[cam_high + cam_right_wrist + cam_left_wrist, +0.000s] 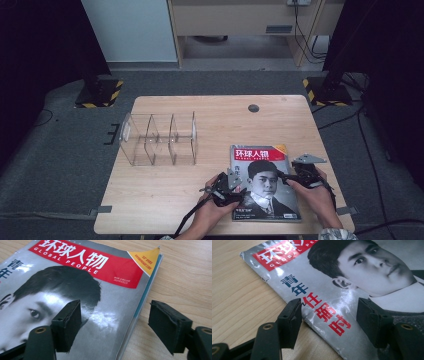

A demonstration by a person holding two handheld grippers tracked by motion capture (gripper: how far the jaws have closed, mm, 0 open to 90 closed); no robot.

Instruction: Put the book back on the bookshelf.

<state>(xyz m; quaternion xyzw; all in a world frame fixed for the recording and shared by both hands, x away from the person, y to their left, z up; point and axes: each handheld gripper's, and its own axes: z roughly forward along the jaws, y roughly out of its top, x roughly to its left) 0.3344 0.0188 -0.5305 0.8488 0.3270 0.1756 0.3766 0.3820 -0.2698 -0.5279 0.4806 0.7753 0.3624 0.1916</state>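
Leftmost on the wooden table (pixel 165 190), in the middle left of the high view, stands one clear acrylic organizer (pixel 159 139) with three compartments, its walls hard to trace against the wood. Lower centre, the left gripper (pixel 239 192) sits at the left edge of the single magazine (pixel 264 182), partly covering the cover's lower left corner. Its own view shows the jaws spread wide, straddling that edge, one over bare wood, one over the cover, gripping nothing. Lower right, the right gripper (pixel 289 176) meets the magazine's right edge; its jaws also gape wide across the edge. Both forearms are cut off by the bottom frame.
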